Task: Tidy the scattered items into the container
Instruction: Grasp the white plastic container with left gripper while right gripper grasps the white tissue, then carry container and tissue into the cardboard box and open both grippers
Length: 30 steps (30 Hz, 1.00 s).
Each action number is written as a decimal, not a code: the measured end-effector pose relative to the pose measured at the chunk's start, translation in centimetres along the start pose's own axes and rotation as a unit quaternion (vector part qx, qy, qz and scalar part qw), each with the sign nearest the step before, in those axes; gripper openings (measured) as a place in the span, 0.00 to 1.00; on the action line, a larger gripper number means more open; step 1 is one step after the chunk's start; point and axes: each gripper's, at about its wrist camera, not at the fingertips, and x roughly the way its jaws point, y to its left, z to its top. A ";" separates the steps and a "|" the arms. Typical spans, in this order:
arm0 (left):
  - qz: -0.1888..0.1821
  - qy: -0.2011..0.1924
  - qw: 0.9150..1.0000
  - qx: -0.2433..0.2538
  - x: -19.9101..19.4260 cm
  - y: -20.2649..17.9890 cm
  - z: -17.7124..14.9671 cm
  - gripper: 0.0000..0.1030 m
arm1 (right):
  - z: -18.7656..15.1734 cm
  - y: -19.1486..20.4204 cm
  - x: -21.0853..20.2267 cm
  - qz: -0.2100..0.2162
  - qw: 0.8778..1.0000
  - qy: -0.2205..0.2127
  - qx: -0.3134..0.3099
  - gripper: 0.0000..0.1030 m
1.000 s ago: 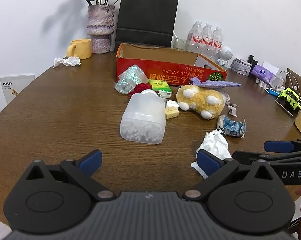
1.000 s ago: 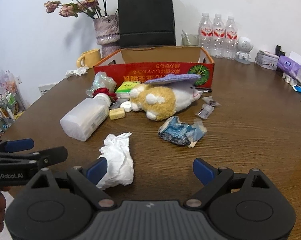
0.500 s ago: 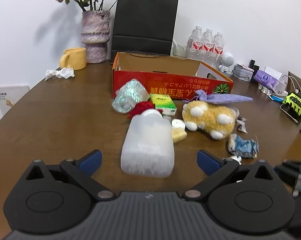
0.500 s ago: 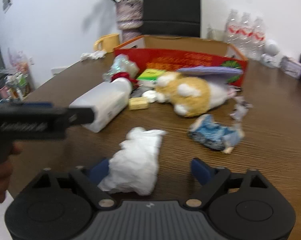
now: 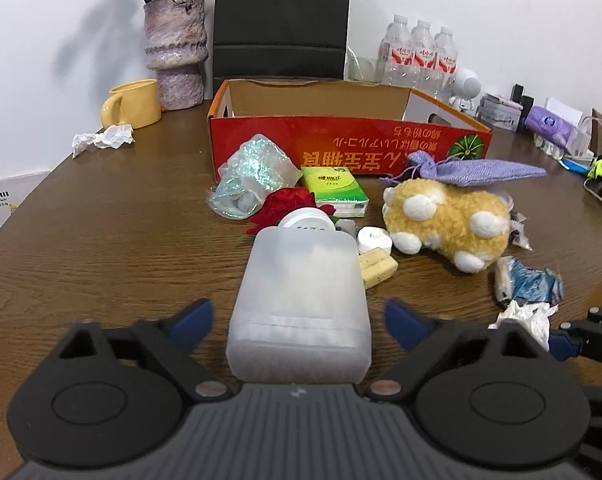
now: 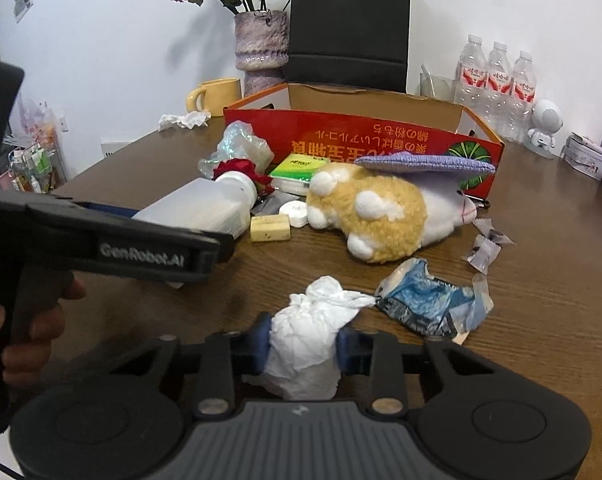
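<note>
Lettering "GenRobot.AI" marks the left gripper point(image 5: 299, 320), its jaws closing around a lying jar point(image 5: 301, 300), not yet touching. Right gripper point(image 6: 303, 346) pinches tissue point(image 6: 309, 344), before the box point(image 6: 381, 140).

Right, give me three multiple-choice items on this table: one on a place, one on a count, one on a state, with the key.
1. Where does the purple pouch lie?
A. inside the box
B. on top of the plush toy
C. beside the mug

2. How many water bottles stand by the wall?
A. three
B. one
C. five

3. What is between the pads of the right gripper?
A. the plastic jug
B. nothing
C. the white tissue

Key:
1 B, the pouch rests across the plush toy, in front of the box.
2 A, three capped bottles stand side by side.
3 C, the closing gripper's blue pads squeeze the tissue; the jug lies between the left gripper's pads, untouched.
</note>
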 end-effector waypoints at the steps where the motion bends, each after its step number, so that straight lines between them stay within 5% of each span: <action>1: -0.003 0.005 1.000 -0.001 0.3 0.1 0.0 0.65 | 0.1 -0.1 0.1 0.002 1.000 -0.001 0.001 0.25; 6: -0.018 -0.003 1.000 -0.006 -0.3 0.5 0.1 0.65 | 1.0 -1.1 -0.5 0.021 0.999 -0.022 0.018 0.23; 11: -0.023 -0.056 0.998 -0.006 -3.1 1.0 1.7 0.64 | 3.4 -3.2 -2.3 0.039 0.996 -0.072 0.041 0.23; 18: -0.021 -0.148 0.989 -0.005 -5.1 1.2 8.6 0.65 | 10.1 -6.6 -2.8 0.008 0.985 -0.164 0.042 0.23; 21: -0.013 -0.160 0.987 -0.012 -3.6 0.7 12.5 0.65 | 13.4 -8.4 -1.1 -0.002 0.984 -0.172 0.052 0.23; 24: -0.019 -0.137 0.990 -0.022 -0.3 0.3 16.3 0.65 | 17.1 -10.8 2.2 -0.008 0.987 -0.149 0.063 0.23; 30: -0.016 -0.027 0.998 -0.046 10.1 0.4 21.1 0.65 | 21.4 -14.4 11.6 -0.035 0.996 -0.059 0.060 0.24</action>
